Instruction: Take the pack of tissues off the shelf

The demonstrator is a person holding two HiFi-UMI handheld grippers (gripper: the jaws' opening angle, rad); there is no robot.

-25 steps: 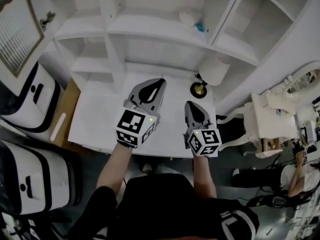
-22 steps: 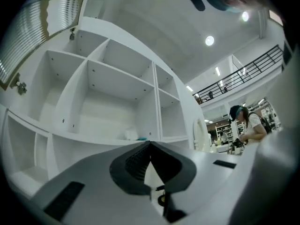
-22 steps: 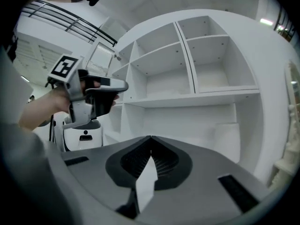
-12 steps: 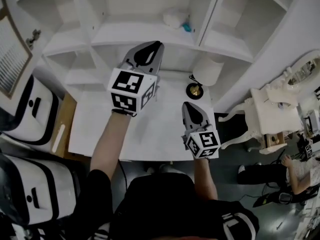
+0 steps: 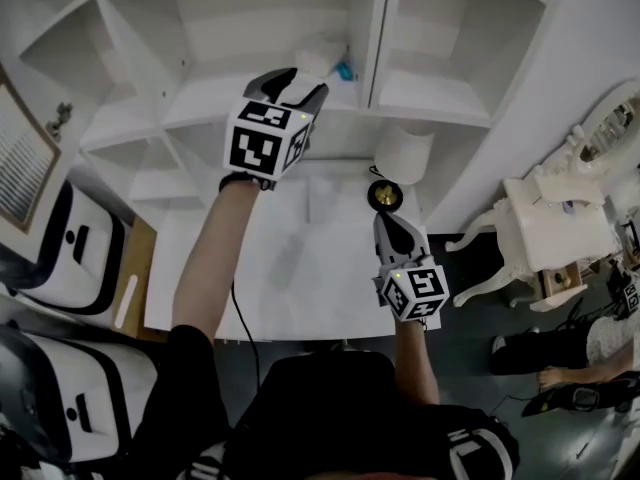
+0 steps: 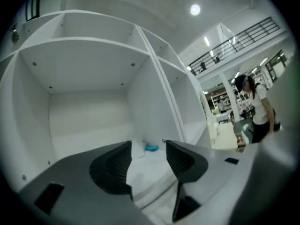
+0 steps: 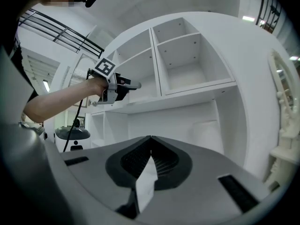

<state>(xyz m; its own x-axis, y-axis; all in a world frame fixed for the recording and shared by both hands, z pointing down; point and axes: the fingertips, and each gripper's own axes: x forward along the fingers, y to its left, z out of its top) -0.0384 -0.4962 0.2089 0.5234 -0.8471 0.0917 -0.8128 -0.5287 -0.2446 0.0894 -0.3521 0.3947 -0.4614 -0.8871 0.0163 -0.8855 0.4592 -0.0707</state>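
Note:
The pack of tissues (image 5: 322,54) is white with a small blue part and lies on a white shelf (image 5: 250,118), against an upright divider. My left gripper (image 5: 300,80) is raised level in front of that shelf, just short of the pack. Its jaws have just been opening and now stand open with nothing pressed between them. In the left gripper view the pack (image 6: 139,149) shows deep in the compartment, beyond the left gripper (image 6: 147,154). My right gripper (image 5: 386,220) is shut and empty, low over the white desk (image 5: 270,268); its jaws meet in the right gripper (image 7: 151,146) view.
A white lamp (image 5: 401,152) with a brass base (image 5: 383,196) stands on the desk just beyond the right gripper. An ornate white table (image 5: 545,233) is at the right. White and black machines (image 5: 70,248) stand at the left. A person (image 6: 255,109) is far off.
My left gripper rose from above the desk up to the shelf and its jaws opened. The right gripper moved a little toward the lamp and stayed shut.

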